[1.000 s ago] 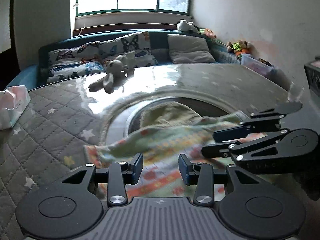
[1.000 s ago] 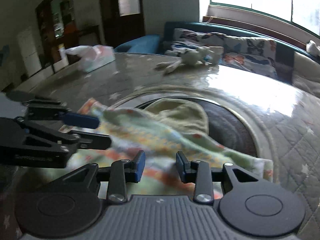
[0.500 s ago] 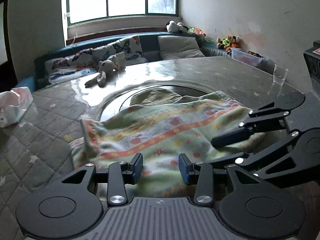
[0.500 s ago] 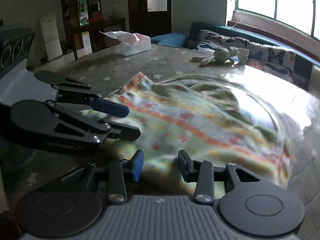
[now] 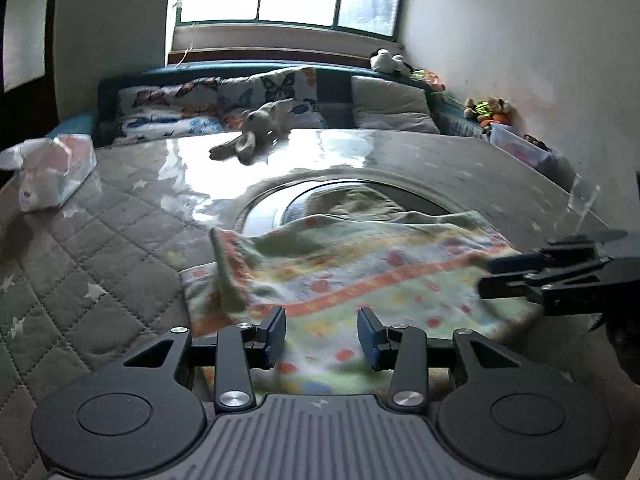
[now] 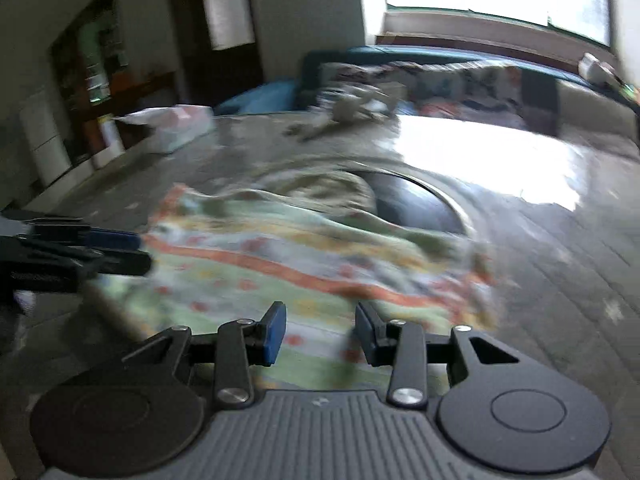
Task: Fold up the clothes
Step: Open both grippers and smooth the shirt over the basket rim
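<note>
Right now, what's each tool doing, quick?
Left tool: open, holding nothing, above the patterned cloth.
Right tool: open, holding nothing.

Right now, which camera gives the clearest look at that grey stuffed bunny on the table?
The left wrist view: the stuffed bunny appears sharp there, lying at the far table edge before the butterfly cushions. In the right wrist view it is only a smeared pale shape, blurred by motion.

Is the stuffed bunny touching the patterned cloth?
Apart. The left wrist view shows the stuffed bunny lying far behind the patterned cloth, with bare table between.
</note>
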